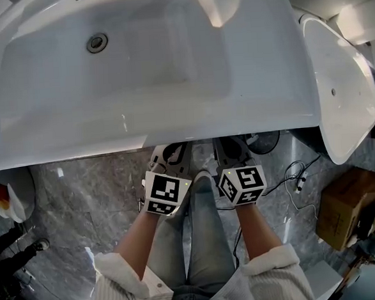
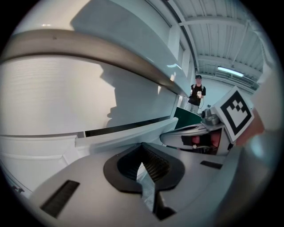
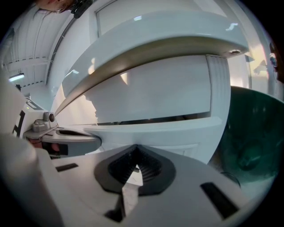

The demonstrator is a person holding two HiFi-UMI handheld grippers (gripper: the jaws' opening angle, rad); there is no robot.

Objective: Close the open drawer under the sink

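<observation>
A white sink (image 1: pixel 141 127) fills the top of the head view and hides the drawer below it. Both grippers reach under its front rim, the left gripper (image 1: pixel 168 155) beside the right gripper (image 1: pixel 233 150), with their marker cubes showing. In the left gripper view the white drawer front (image 2: pixel 126 135) lies straight ahead, a thin dark gap (image 2: pixel 128 127) above it. My left gripper (image 2: pixel 143 151) is shut with nothing in it, its tips close to the drawer's top edge. The right gripper (image 3: pixel 135 154) is also shut and empty, facing the same drawer front (image 3: pixel 173 129); whether either touches it I cannot tell.
A white toilet (image 1: pixel 340 90) stands to the right of the sink. A cardboard box (image 1: pixel 348 199) and loose cables (image 1: pixel 295 177) lie on the grey marble floor (image 1: pixel 82 205). A person (image 2: pixel 196 94) stands far off in the left gripper view.
</observation>
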